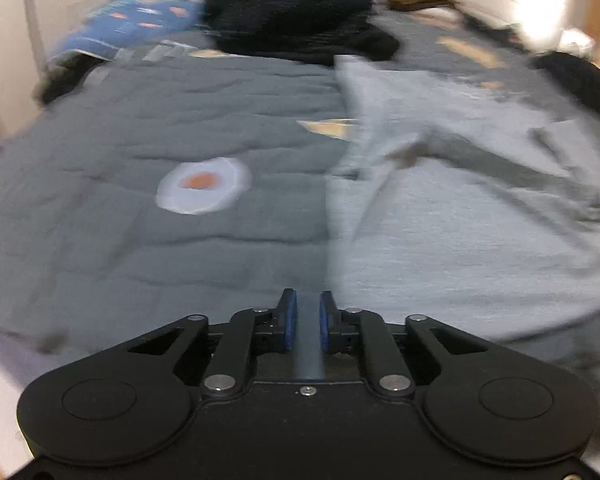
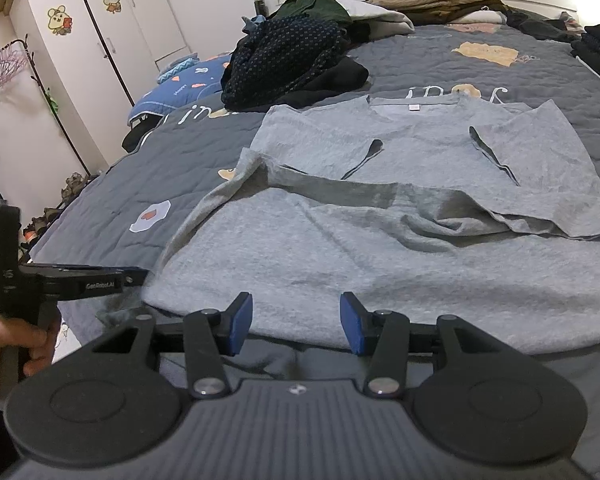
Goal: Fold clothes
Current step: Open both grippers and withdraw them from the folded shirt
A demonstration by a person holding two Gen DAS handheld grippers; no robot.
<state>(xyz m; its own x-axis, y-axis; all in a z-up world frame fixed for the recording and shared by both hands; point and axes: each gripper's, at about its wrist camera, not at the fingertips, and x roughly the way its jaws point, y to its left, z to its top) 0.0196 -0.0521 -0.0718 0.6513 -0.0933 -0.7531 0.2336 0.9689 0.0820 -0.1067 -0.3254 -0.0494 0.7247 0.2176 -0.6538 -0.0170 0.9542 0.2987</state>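
The grey T-shirt [image 2: 380, 240] lies spread on the quilt [image 2: 140, 184] mid-frame, its lower part already doubled up; the nearly closed, empty left gripper [image 1: 308, 316] should pinch the left hem corner while the half-open, empty right gripper [image 2: 296, 324] takes the near edge evenly.

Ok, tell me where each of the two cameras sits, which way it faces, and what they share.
Left wrist: on the left gripper, looking down across the dark quilt; jaws nearly closed, nothing visibly between them.
Right wrist: on the right gripper, jaws open above the grey T-shirt hem; the left hand shows.
Shared: T-shirt, quilt, egg patch, dark clothes pile.
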